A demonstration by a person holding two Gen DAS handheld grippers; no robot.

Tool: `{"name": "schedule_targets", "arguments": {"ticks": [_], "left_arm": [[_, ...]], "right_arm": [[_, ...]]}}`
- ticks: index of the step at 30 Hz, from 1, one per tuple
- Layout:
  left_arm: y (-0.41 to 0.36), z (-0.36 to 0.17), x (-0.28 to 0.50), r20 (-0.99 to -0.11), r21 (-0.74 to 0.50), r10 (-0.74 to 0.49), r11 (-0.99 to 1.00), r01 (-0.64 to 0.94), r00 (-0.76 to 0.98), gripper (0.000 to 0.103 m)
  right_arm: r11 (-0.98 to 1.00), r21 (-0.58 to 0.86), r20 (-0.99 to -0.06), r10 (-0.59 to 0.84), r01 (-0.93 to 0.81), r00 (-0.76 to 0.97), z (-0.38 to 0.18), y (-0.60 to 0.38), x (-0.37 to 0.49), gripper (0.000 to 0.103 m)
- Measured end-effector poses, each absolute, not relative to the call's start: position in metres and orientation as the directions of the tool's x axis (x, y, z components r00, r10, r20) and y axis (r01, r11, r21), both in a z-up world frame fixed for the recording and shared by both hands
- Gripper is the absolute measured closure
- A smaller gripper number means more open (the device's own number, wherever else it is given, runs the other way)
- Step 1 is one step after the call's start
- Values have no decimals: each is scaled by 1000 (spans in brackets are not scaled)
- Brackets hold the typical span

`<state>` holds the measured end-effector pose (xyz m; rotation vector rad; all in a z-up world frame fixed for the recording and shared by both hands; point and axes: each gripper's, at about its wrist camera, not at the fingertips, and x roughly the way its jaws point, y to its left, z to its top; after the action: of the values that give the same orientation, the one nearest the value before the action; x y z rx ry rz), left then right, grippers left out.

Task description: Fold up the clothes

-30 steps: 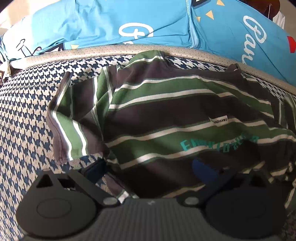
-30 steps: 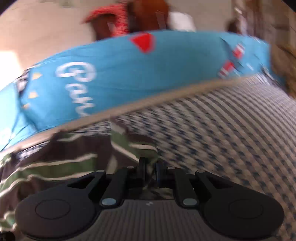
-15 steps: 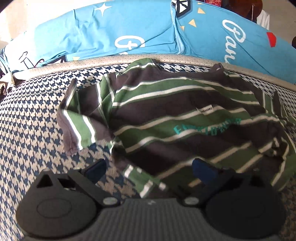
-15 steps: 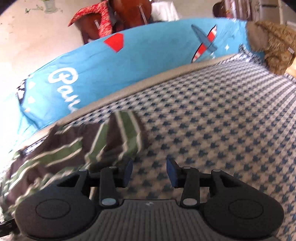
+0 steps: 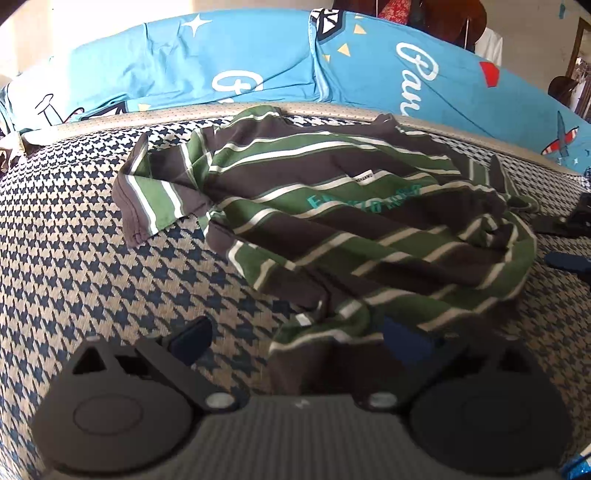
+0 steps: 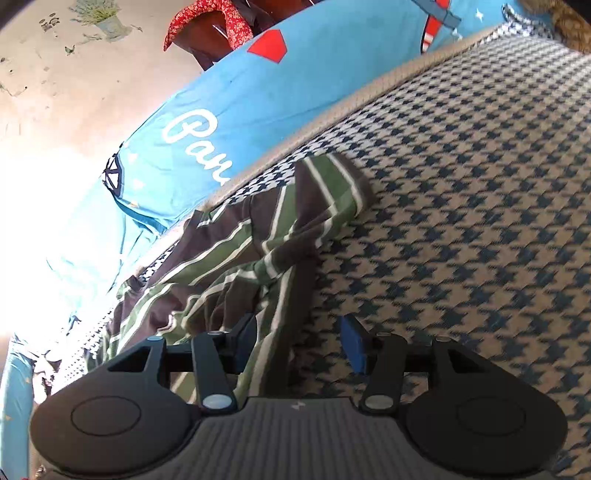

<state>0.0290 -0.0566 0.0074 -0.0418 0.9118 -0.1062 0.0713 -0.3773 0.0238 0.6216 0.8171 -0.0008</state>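
1 garment: a green, brown and white striped T-shirt (image 5: 332, 206) lies rumpled on a houndstooth-patterned mattress (image 5: 74, 258), chest side up, teal lettering across the front.
Containers: no box, basket or drawer shows in either view; the shirt sits loose on the mattress cover.
Shirt position: its collar end lies close to the beige piped edge (image 5: 184, 114) at the far side of the mattress; its hem end is bunched toward the left wrist camera.
Sleeves: 1 sleeve (image 5: 147, 195) spreads flat to the left in the left wrist view; the other sleeve (image 6: 332, 188) lies flat on the houndstooth in the right wrist view.
Left gripper (image 5: 299, 339): fingers spread wide, blue pads well apart; a fold of the hem lies between them, nearer the right-hand pad (image 5: 402, 343), and neither pad presses on it as far as can be seen.
Right gripper (image 6: 299, 343): jaws opening, roughly half spread; the shirt's edge runs beneath the gap by the left-hand pad (image 6: 245, 339), and the pads do not grip it. Its fingertips also show at the right edge of the left wrist view (image 5: 569, 240), just beside the shirt.
Backdrop: 2 bright blue pillows (image 5: 221, 62) printed with white script, stars and a plane line the far edge of the mattress.
Beyond: a red patterned cloth (image 6: 218, 14) drapes over dark wooden furniture against a pale wall.
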Motion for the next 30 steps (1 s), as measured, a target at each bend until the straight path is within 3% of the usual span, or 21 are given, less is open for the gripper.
{"name": "schedule_targets", "arguments": {"ticks": [4, 6, 8, 11, 22, 30], "left_arm": [[-61, 6, 19, -785, -117, -161, 987, 112, 599, 0], [-67, 2, 14, -790, -116, -175, 984, 136, 588, 0], [-71, -1, 11, -794, -103, -172, 983, 151, 582, 0], [-74, -7, 9, -801, -91, -165, 984, 156, 575, 0], [-52, -12, 9, -799, -50, -53, 999, 21, 599, 0], [-17, 10, 0, -741, -20, 98, 986, -167, 664, 0]], "right_arm": [[811, 538, -687, 265, 230, 676, 16, -370, 80, 53], [815, 533, -699, 271, 229, 662, 12, -365, 82, 58], [818, 531, -706, 282, 222, 649, 9, -361, 84, 84], [841, 502, -707, 266, 200, 655, 9, -353, 82, 92], [851, 509, -607, 246, 132, 755, 34, -345, 32, 95], [861, 508, -541, 295, 26, 788, 46, -324, -14, 95]]}}
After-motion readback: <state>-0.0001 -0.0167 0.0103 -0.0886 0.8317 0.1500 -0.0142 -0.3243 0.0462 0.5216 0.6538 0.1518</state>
